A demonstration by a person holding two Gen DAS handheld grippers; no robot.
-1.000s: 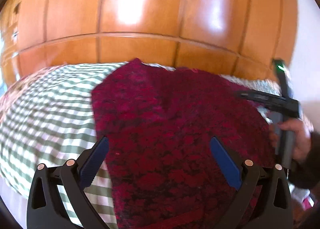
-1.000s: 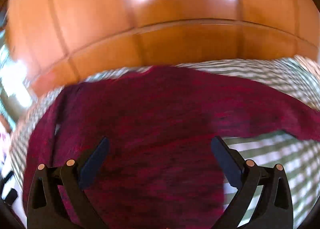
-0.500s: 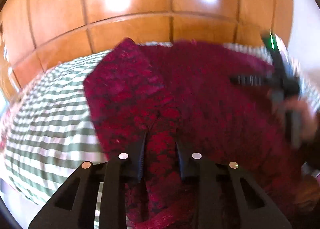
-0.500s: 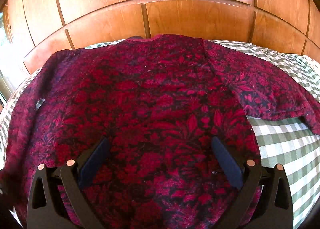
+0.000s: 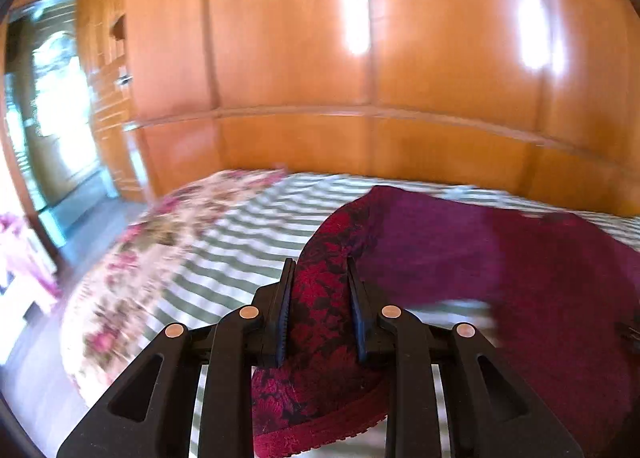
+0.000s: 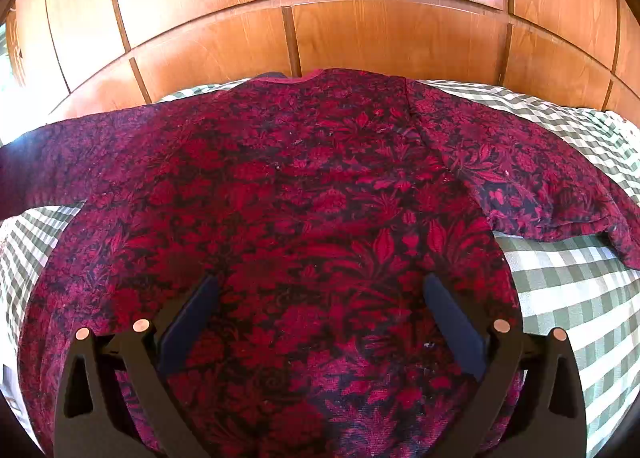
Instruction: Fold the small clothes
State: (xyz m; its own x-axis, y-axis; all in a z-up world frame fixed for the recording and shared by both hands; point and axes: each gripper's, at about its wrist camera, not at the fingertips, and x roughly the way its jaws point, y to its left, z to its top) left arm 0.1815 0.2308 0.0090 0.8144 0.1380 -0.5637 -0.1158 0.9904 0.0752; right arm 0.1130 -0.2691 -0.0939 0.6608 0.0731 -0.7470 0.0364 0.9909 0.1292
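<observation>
At left gripper [image 5: 320, 306]: clamped on sweater [image 6: 304, 218] sleeve end; body lies at 2 o'clock.
Right gripper [image 6: 320, 322]: wide open, empty, over sweater hem.

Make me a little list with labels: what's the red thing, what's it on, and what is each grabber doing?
garment: red and black flowered sweater, spread out
surface: green and white checked sheet
left gripper: shut on the sweater's sleeve, lifted off the sheet
right gripper: open above the sweater, holding nothing
behind: shiny wooden panels
fold: not finished
</observation>
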